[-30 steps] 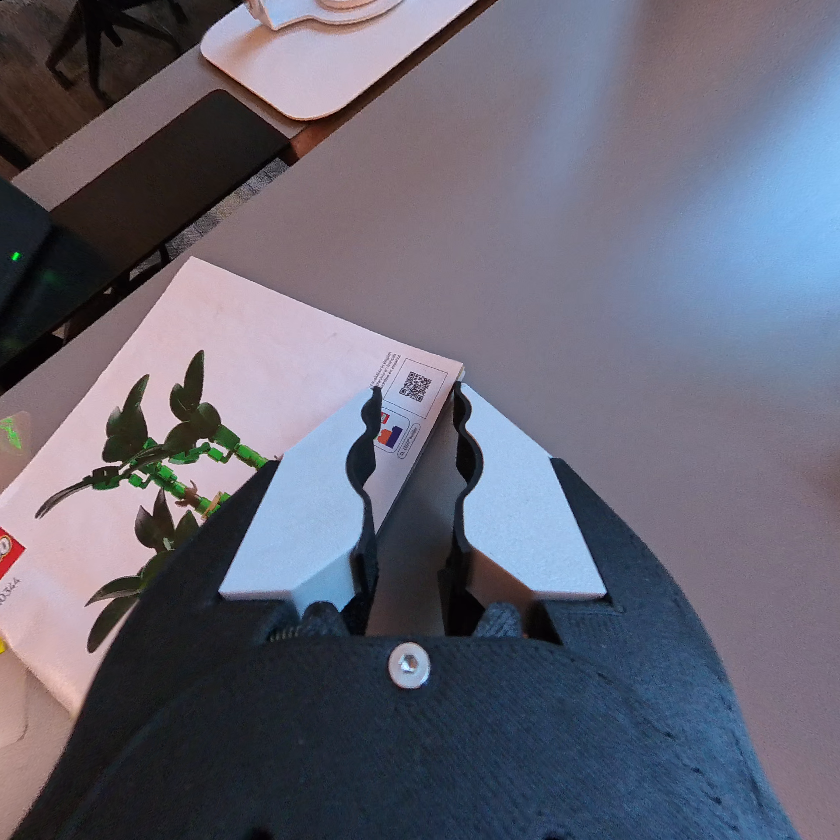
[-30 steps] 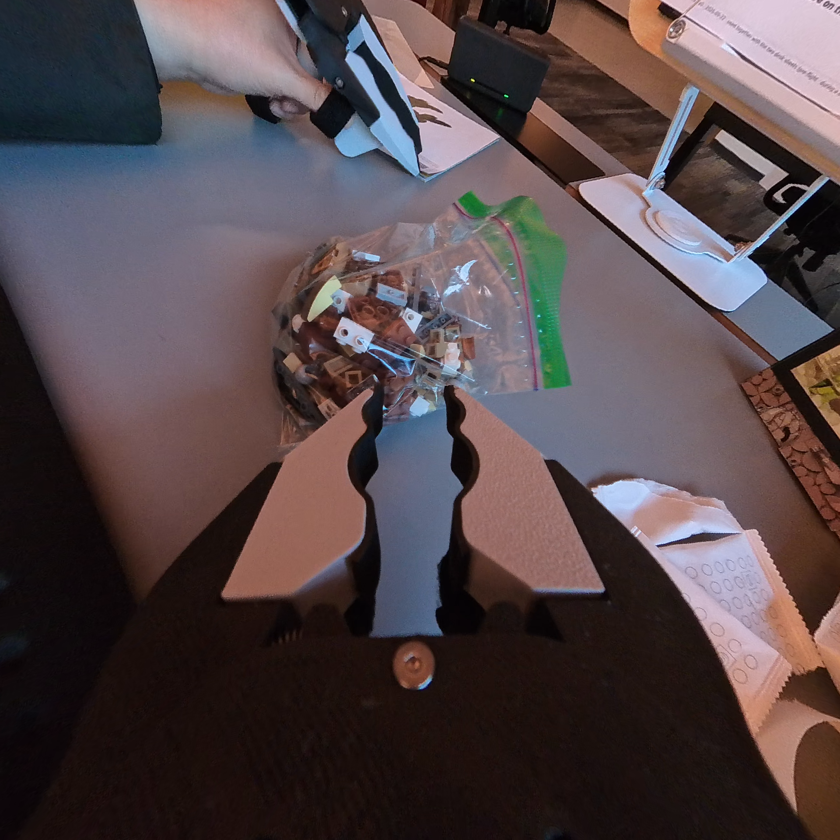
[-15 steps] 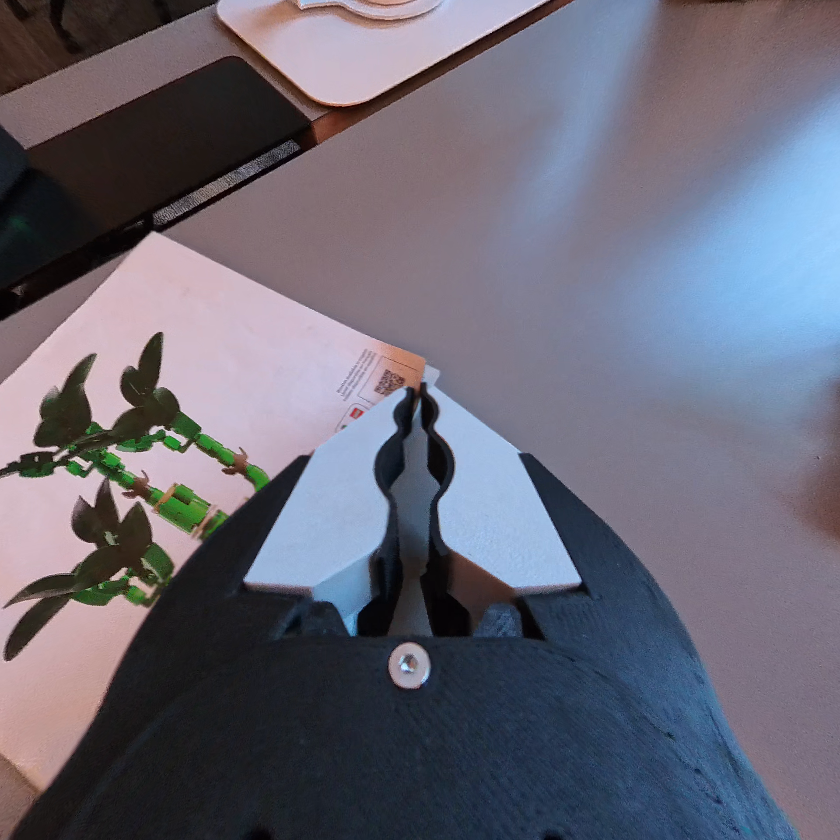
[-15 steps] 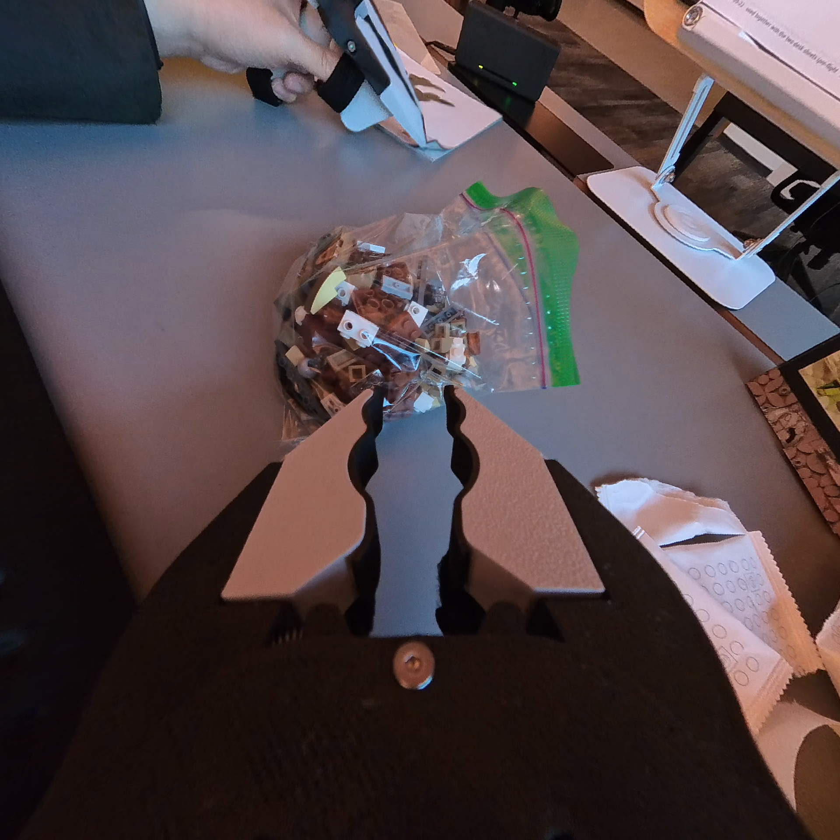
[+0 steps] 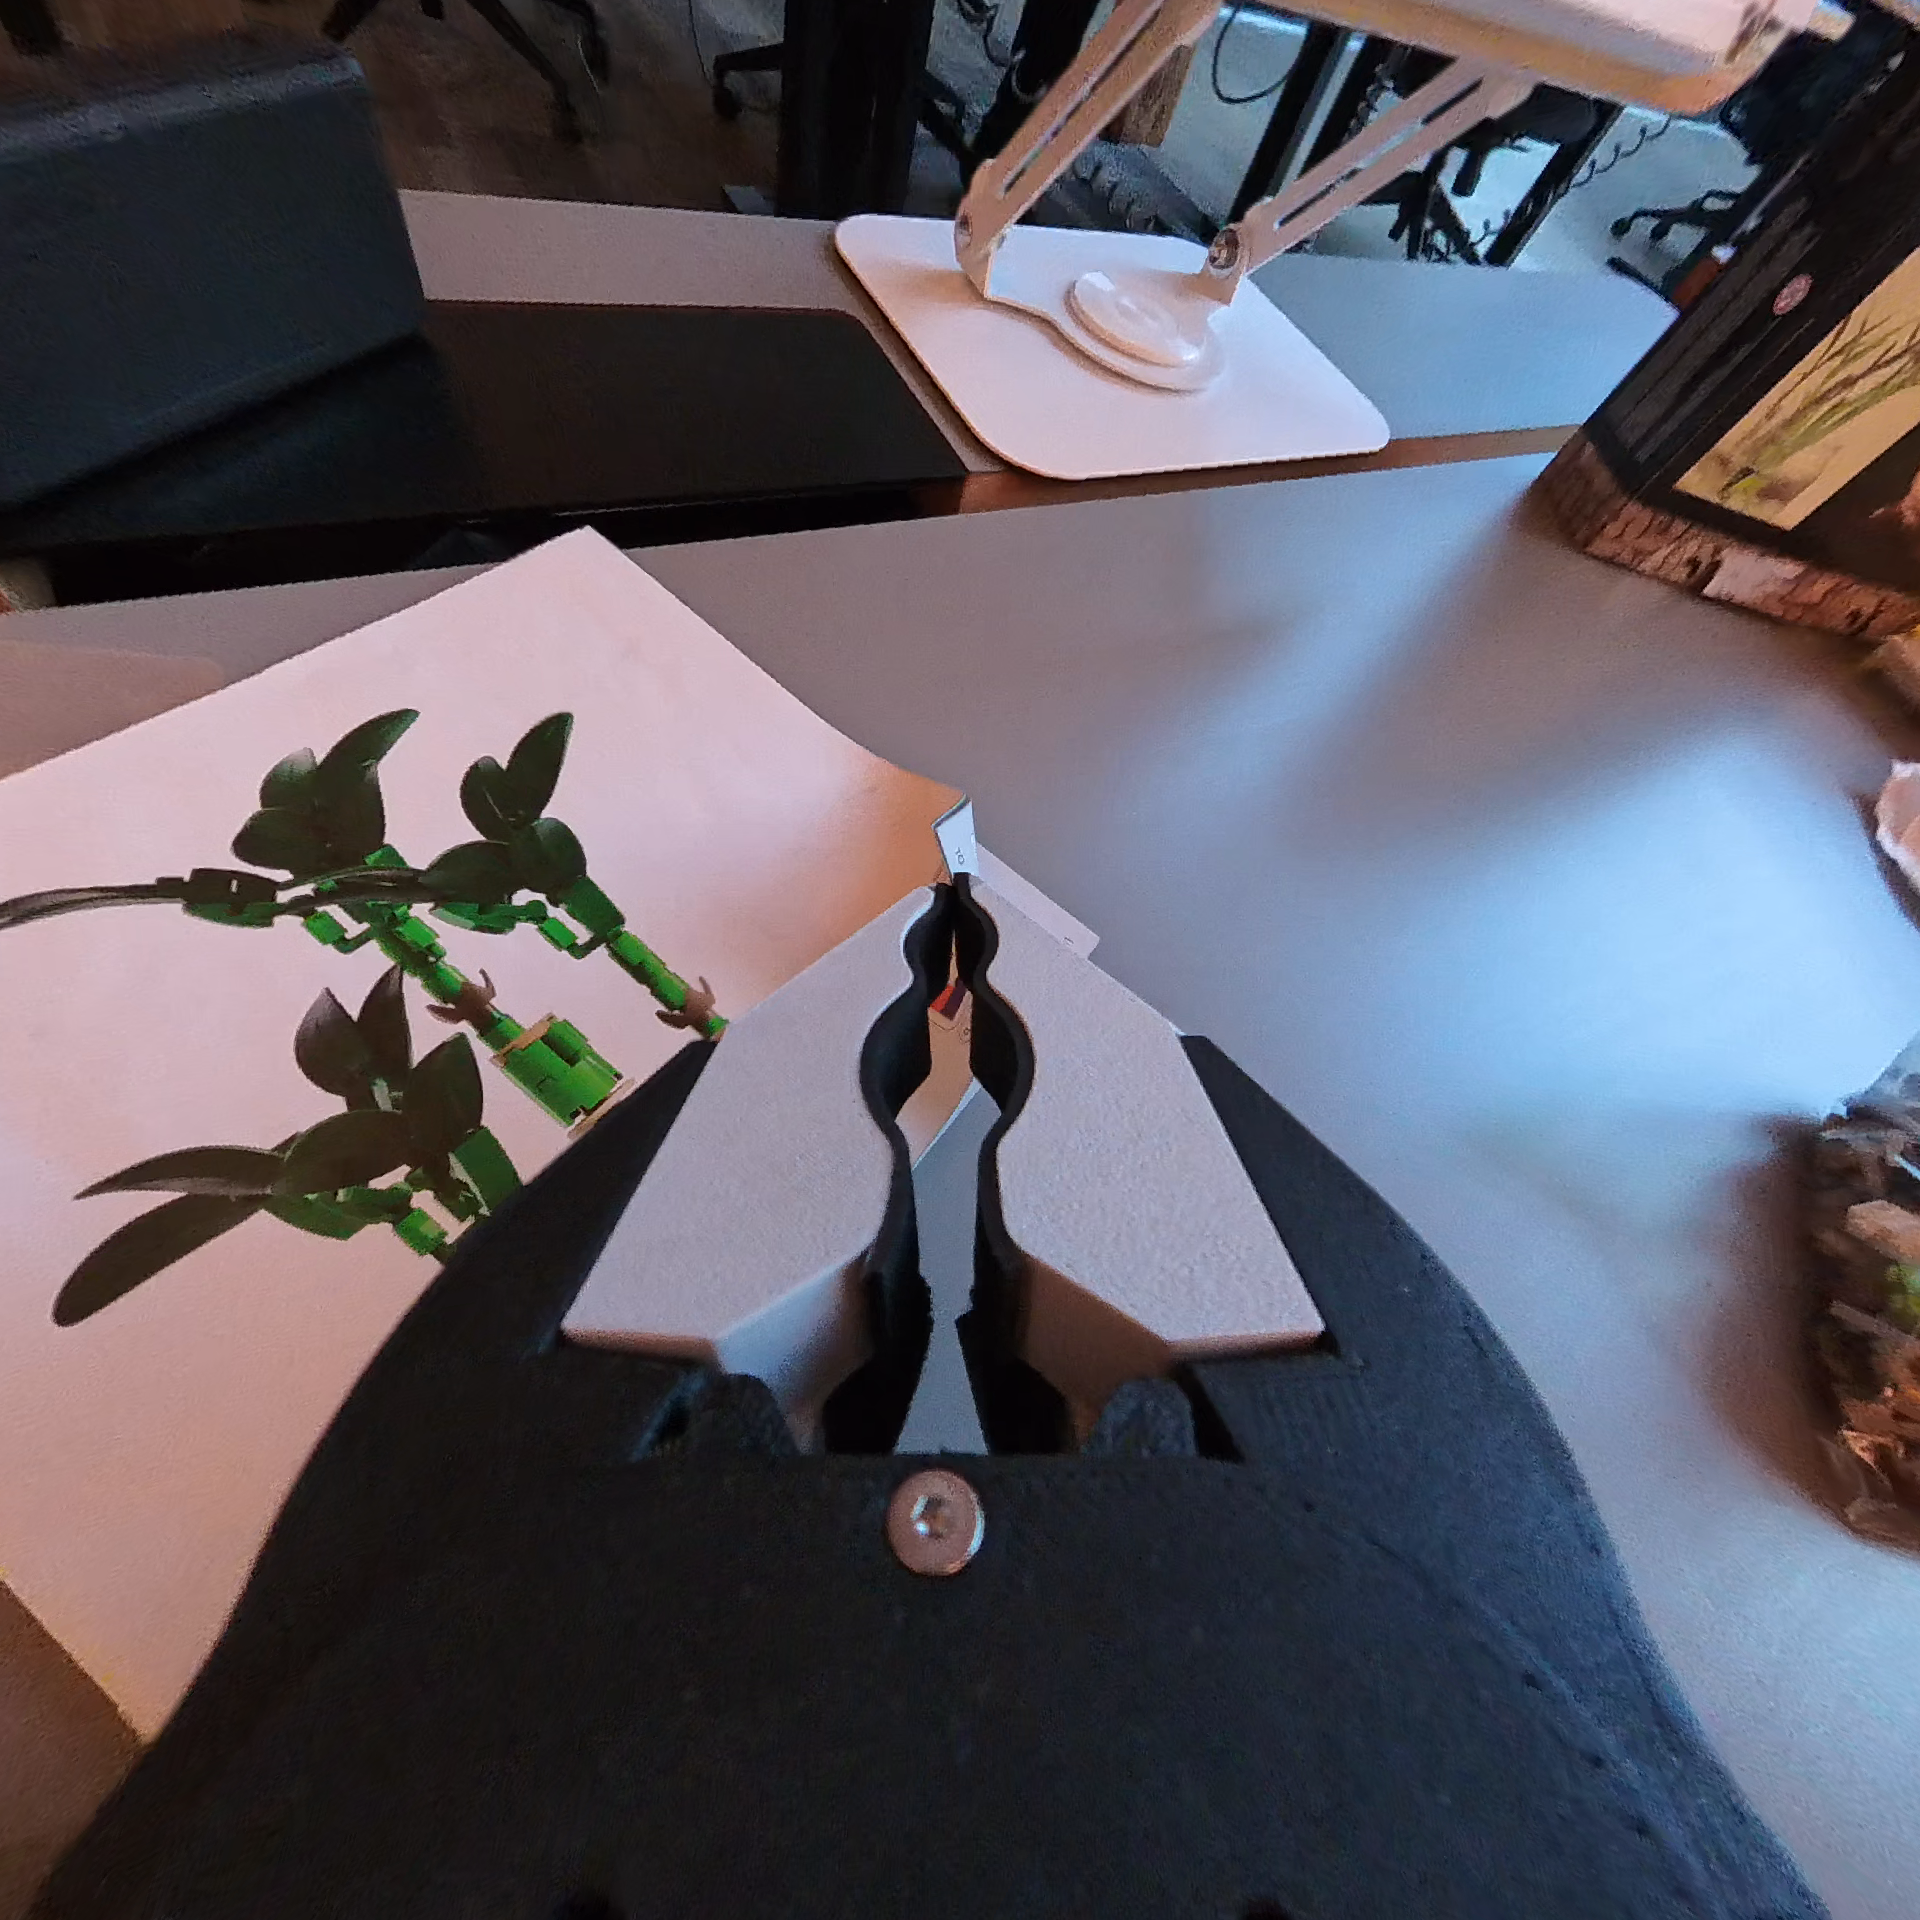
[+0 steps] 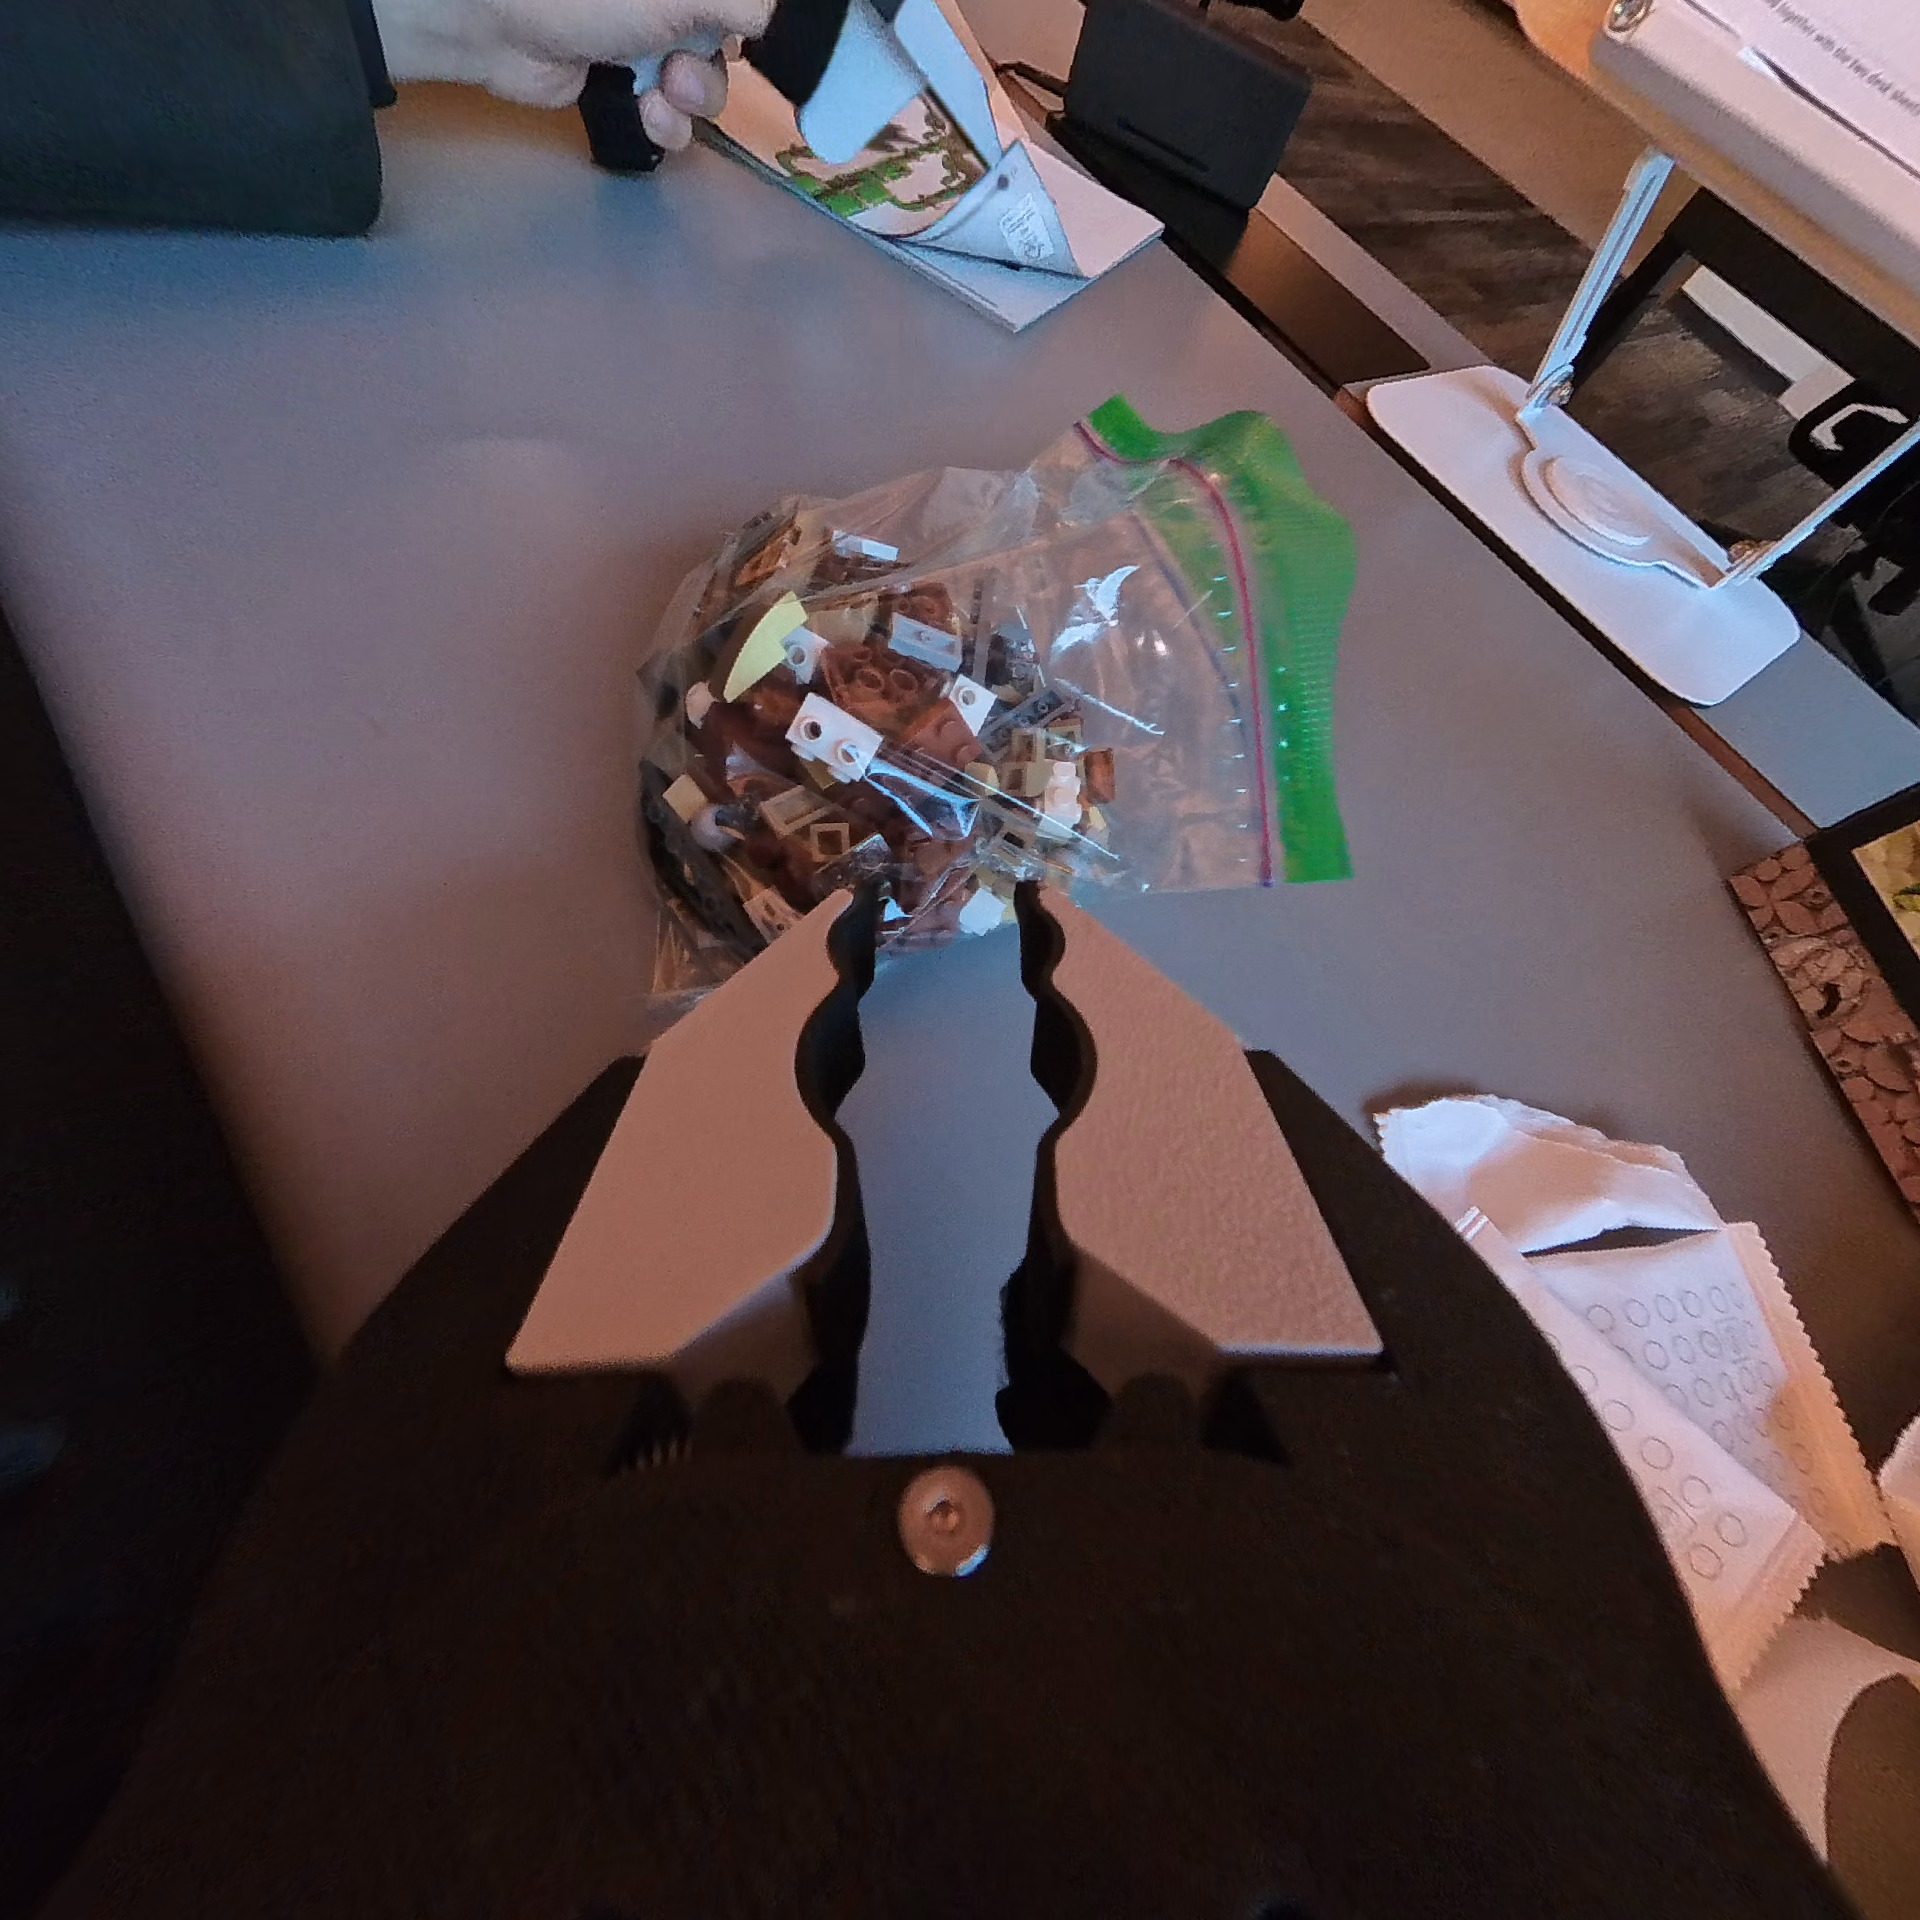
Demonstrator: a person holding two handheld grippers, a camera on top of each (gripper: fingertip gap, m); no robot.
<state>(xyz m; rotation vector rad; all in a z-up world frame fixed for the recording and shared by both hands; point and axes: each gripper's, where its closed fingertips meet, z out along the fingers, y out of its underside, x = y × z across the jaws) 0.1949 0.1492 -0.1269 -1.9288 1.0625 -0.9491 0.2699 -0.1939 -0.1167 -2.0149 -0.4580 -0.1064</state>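
Observation:
My left gripper is shut on the corner of the cover of a white booklet printed with a green brick plant. The cover is lifted and curls up from the grey table. In the right wrist view the booklet lies at the far side with its cover raised, and a hand holds the left gripper over it. My right gripper is open and empty. Its tips are at the near edge of a clear zip bag with a green top, full of brown, tan and white bricks.
A white stand base sits past the table's far edge, also in the left wrist view. A dark picture box stands at the right. White paper packets lie to the right of my right gripper. A black device is behind the booklet. The gap from one gripper's tips to the other's is roughly 35 cm.
My left gripper has shut on the booklet's corner and raised the cover, tilting up so the stand and box come into view. The right gripper has stayed open by the bag.

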